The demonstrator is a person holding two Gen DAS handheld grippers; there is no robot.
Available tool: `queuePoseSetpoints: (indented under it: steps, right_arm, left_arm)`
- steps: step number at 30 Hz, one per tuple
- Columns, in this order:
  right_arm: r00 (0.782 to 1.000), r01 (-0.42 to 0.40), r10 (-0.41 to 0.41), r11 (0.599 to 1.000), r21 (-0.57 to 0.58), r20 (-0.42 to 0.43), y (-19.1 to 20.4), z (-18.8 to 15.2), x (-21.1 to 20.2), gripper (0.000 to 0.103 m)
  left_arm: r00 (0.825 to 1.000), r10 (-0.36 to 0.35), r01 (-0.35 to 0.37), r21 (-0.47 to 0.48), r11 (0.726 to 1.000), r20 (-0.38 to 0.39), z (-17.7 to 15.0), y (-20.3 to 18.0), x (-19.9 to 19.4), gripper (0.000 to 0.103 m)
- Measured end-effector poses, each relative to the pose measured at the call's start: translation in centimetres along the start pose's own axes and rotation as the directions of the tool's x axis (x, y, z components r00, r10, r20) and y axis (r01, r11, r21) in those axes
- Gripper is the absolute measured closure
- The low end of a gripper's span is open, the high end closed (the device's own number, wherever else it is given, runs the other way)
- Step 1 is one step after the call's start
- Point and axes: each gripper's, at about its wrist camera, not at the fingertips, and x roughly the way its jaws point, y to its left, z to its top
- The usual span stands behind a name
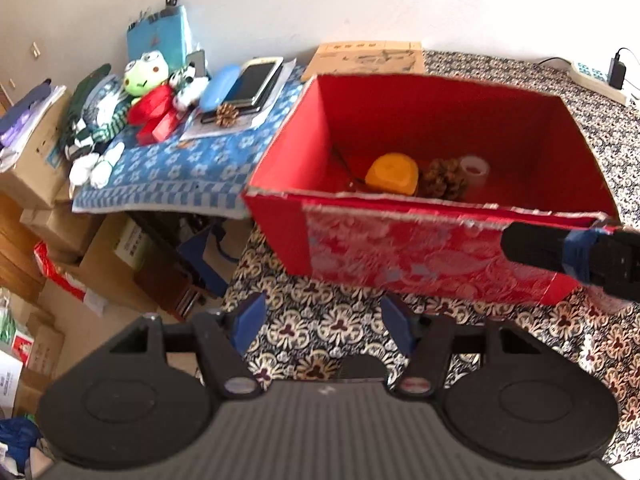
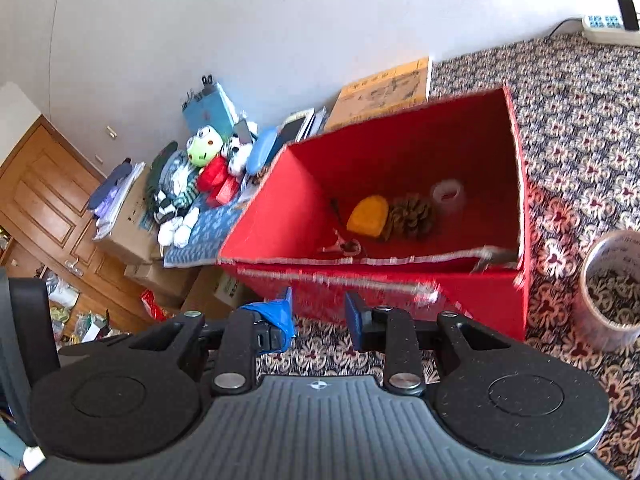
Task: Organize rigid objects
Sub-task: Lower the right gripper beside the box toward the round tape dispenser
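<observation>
Left claw (image 1: 322, 330): jaws apart, empty, low centre of its frame, hovering over the patterned cloth (image 1: 320, 332) short of the red box (image 1: 420, 256).

Right claw (image 2: 318, 314): jaws apart, empty, low centre of its frame, just before the box's near wall; one of its fingers shows at the right edge of the left view, near the box's near right corner.

Red box, open-topped, mid-frame. We list inside: orange block (image 2: 369, 216), pine cone (image 2: 412, 217) touching it, small clear tape roll (image 2: 448, 196) just beside the cone, small scissors (image 2: 344, 246) near the front wall.

Large clear tape roll (image 2: 612, 292): right edge of the right view, standing on the cloth outside the box; we judge it not yet sorted.

Upper left: frog plush toy (image 1: 145, 74), smartphone (image 1: 256, 80), second pine cone (image 1: 226, 115) on a blue cloth (image 1: 176, 168).

Risks, as we judge: either claw could catch the box's ragged front rim and shove the box; the tape roll could tip and roll if pinched off-centre.

Writing: printing on the tan carton (image 1: 370, 58) behind the box and on the large roll is too blurred to read.
</observation>
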Motion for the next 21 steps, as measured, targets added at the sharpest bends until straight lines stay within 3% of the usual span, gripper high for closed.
queuePoseSetpoints:
  steps: [21]
  right_arm:
    - [0.978,0.024,-0.005,0.996,0.091,-0.209,0.0,-4.1,4.7,0.091]
  left_arm:
    - [0.992,-0.008,0.006,-0.017,1.000,-0.128,-2.8,2.5,4.7,0.039]
